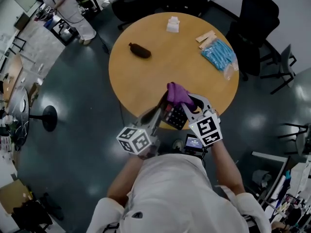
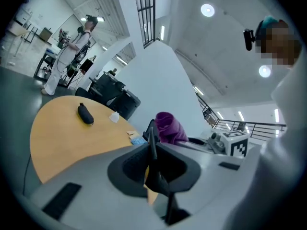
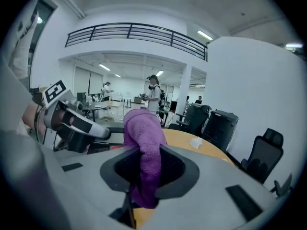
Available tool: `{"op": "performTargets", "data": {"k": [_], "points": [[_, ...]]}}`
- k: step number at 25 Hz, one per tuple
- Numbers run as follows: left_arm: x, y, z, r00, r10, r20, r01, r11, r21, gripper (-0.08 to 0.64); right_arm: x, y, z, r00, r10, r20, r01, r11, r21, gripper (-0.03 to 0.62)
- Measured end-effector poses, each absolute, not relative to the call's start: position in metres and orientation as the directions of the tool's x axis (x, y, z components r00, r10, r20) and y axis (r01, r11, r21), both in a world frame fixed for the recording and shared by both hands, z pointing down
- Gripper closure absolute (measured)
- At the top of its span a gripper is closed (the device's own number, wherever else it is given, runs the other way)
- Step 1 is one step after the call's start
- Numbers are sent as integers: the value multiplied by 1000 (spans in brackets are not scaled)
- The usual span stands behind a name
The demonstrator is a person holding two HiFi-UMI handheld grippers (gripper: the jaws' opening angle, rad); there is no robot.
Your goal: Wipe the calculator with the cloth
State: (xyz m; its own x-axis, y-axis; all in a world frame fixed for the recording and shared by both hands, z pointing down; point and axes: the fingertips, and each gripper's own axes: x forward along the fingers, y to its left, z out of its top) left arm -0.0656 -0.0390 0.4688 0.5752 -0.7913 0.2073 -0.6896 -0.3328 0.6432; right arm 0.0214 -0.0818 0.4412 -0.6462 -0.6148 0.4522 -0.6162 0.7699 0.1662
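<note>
Round and wood-coloured, the tabletop (image 1: pixel 146 81) fills your head view above a dark floor (image 1: pixel 73 96). A dark pouch (image 1: pixel 139 50) and a blue packet (image 1: pixel 219 55) lie well apart on it. Over its near edge your left tool (image 1: pixel 164 107) holds the calculator (image 1: pixel 176 116). Your right tool (image 1: pixel 188 101) holds the purple cloth (image 1: pixel 178 94) at the calculator's far end, seemingly touching it, though this angle leaves that unsure.

In your left gripper view the jaws stand narrow, pressed on a thin dark slab seen edge-on, the calculator, with the cloth bunched just beyond it.

In your right gripper view the jaws clamp the cloth, which rises in a fold between them and hangs below. Your left tool shows at the left.
</note>
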Motion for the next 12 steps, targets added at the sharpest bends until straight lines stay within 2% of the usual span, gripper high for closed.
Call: {"op": "performTargets", "data": {"k": [5,12], "points": [[-66,-36,451,583,-797,159,-666,-357,655,512,-7,-70,440,-632,-594,498,-551,796,251,506],[-77,-28,455,569,-806,164,-647,-317,693,512,-36,-22,446,-666,-501,553,-369,865,339,506]]}}
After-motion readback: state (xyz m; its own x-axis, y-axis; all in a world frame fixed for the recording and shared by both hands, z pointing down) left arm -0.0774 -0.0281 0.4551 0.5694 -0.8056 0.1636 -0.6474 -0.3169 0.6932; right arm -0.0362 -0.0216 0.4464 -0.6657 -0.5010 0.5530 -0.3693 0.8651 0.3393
